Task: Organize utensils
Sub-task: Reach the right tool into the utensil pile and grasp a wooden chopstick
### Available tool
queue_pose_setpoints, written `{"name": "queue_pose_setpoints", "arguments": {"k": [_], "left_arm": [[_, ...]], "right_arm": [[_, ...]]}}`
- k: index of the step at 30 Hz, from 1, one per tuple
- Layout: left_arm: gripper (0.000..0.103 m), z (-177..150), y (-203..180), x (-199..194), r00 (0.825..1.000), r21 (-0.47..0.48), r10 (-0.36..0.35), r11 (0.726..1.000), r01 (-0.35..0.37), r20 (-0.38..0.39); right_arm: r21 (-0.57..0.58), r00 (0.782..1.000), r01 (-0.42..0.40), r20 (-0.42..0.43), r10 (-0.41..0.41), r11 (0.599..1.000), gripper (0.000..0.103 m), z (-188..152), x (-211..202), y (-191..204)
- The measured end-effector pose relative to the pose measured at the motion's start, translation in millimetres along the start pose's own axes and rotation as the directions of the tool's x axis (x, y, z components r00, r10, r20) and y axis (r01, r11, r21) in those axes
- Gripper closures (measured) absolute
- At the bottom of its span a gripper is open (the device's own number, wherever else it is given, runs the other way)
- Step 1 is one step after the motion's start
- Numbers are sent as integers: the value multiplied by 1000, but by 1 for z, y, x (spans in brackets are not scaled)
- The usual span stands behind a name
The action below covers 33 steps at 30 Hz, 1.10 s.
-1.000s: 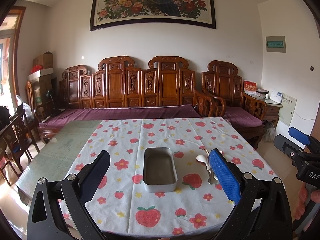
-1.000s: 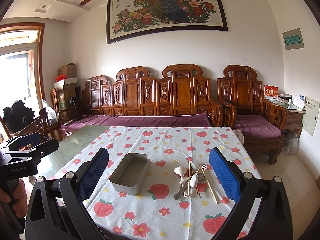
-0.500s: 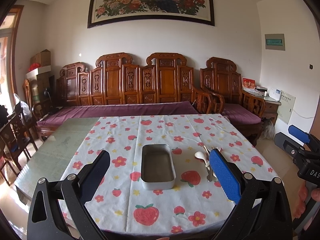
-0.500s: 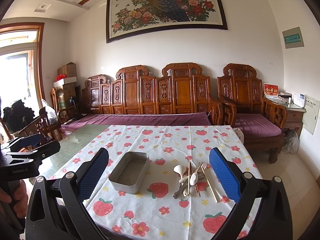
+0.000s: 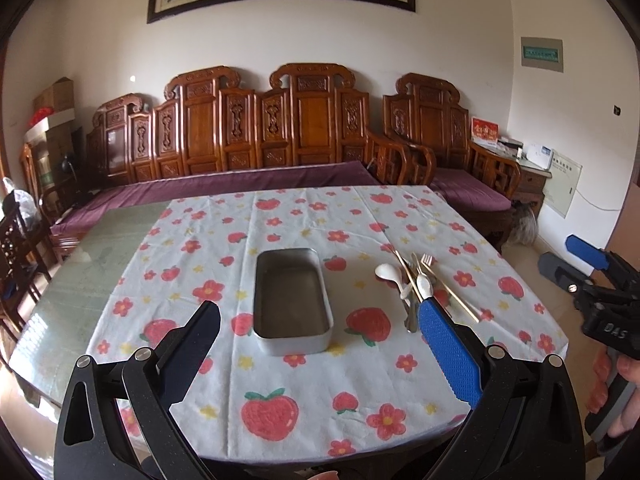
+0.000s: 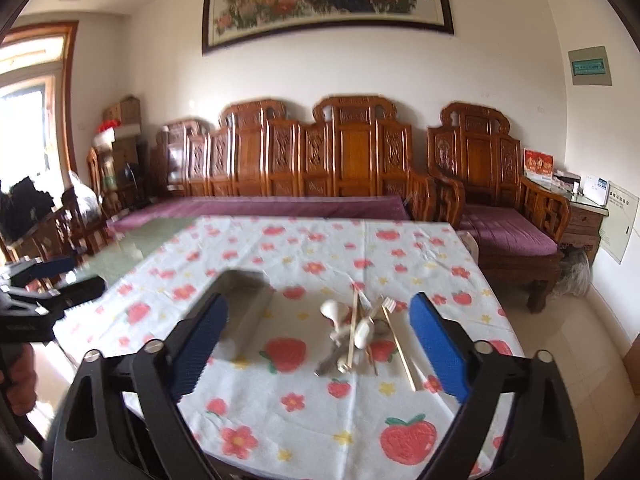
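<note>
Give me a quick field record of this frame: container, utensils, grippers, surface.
container: metal tin, empty, on tablecloth
utensils: pile right of tin; white spoons, chopsticks, fork, all outside tin
left gripper: open, holds nothing, above near table edge
right gripper: jaws just closing a little, nothing between them, pile framed ahead

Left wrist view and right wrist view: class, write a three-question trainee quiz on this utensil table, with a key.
1. True or false: the rectangular grey metal tin already holds a utensil.
2. Which lies in the utensil pile? A) white ceramic spoon B) glass cup C) plate
3. Fill in: the right gripper, nothing between its blue pads, is ____.

Key:
1. False; the tin is empty.
2. A.
3. Open; its jaws have just been closing slightly, with the pile ahead on the strawberry-print tablecloth.
</note>
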<state>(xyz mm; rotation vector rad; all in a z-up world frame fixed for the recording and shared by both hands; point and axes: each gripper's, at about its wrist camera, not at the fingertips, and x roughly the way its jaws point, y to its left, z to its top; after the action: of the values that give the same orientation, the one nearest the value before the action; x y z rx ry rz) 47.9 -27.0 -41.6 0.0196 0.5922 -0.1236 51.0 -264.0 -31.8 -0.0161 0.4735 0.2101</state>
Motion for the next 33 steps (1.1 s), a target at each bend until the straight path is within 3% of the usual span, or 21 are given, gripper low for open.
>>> {"name": "queue_pose_setpoints", "arguments": {"k": [6,14,24,33], "left_arm": [[7,-8,-12,43,997,20,-50,998,51,-64],[7,-15,-23,96,987,48,-69,996,77,-145],[7,-25,-36,153,968,88,-74,991,97,-238],[7,-27,-45,187,956,107,-66,989,100,-285]], "right_arm": [[-8,991,5,-133,-6,1000,35,-26,54,-31],[10,969,30,-246,-26,1000,50,-51,113,-83],[9,911,26,-413,-20,1000,69,-94,197,-118],[25,875,7,-484,6,1000,75,-117,236,-137]]}}
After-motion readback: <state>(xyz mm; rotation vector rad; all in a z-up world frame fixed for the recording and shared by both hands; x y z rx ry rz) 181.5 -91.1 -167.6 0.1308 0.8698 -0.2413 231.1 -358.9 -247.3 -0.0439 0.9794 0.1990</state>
